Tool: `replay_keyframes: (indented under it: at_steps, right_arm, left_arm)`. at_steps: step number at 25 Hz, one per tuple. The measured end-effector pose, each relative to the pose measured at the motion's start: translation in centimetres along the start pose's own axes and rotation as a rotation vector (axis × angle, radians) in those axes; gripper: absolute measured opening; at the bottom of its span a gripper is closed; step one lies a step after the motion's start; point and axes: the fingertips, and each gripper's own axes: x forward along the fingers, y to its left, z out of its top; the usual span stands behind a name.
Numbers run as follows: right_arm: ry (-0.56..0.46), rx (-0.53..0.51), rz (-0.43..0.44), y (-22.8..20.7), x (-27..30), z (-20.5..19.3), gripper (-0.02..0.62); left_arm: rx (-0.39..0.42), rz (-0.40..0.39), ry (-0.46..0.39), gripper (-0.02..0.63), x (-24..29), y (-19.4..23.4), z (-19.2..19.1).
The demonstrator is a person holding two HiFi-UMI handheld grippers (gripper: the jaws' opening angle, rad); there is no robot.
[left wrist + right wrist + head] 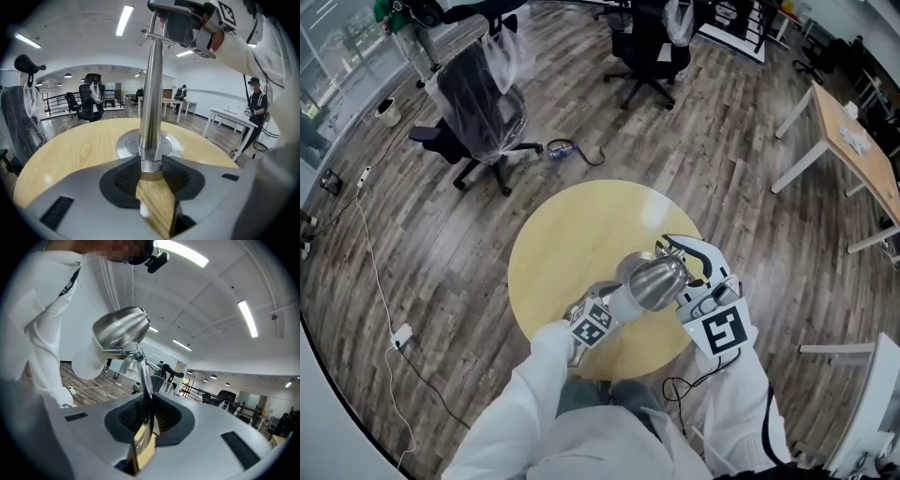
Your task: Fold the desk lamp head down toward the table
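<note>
A silver desk lamp stands on the round yellow table (553, 244). Its shiny head (654, 279) sits high between the two grippers. In the left gripper view the upright pole (152, 84) rises from a round metal base (126, 144), and my left gripper (151, 167) is shut on the pole just above that base. In the right gripper view the lamp head (121, 331) tilts at the top of a thin metal arm (146, 380), and my right gripper (147, 417) is shut on that arm below the head. From the head view, the left gripper (614, 302) is low and the right gripper (680, 251) beside the head.
Plastic-covered office chairs (478, 103) stand on the wood floor beyond the table. A long desk (853, 141) is at the right, and a cable with a power strip (398, 333) trails on the left. A person (255, 110) stands at the far right of the room.
</note>
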Motion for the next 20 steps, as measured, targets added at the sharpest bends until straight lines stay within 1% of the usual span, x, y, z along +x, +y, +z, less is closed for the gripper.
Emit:
replay_keyframes:
  at_steps: [3,4,8,12,14,17,18,20]
  right_arm:
    - [0.084,-0.102,0.038,1.5,-0.3,-1.2,0.043]
    - [0.087,-0.136,0.049,1.9,-0.4,-1.3,0.043]
    - [0.049,-0.229,0.095,2.9,-0.4,-1.1,0.043]
    - [0.030,-0.285,0.139,3.4,-0.2,-1.1,0.043]
    - [0.022,-0.317,0.172,3.7,-0.2,-1.2,0.043]
    - [-0.004,-0.374,0.207,4.2,-0.1,-1.0,0.043]
    - [-0.011,-0.389,0.207,4.2,-0.1,-1.0,0.043]
    - [-0.013,-0.405,0.199,4.3,0.0,-1.1,0.043]
  left_arm:
    - [0.018,-0.019,-0.008,0.137,-0.2,0.0,0.4]
    - [0.026,-0.027,-0.011,0.137,-0.1,0.0,0.5]
    - [0.059,-0.065,-0.011,0.137,-0.1,-0.2,0.4]
    - [0.112,-0.120,-0.015,0.137,-0.4,-0.2,0.3]
    - [0.155,-0.160,-0.010,0.137,-0.4,-0.3,0.1]
    - [0.241,-0.227,0.012,0.137,-0.3,-0.2,-0.4]
    - [0.255,-0.253,0.022,0.135,-0.2,-0.1,-0.5]
    - [0.253,-0.313,0.042,0.127,-0.2,0.2,-0.5]
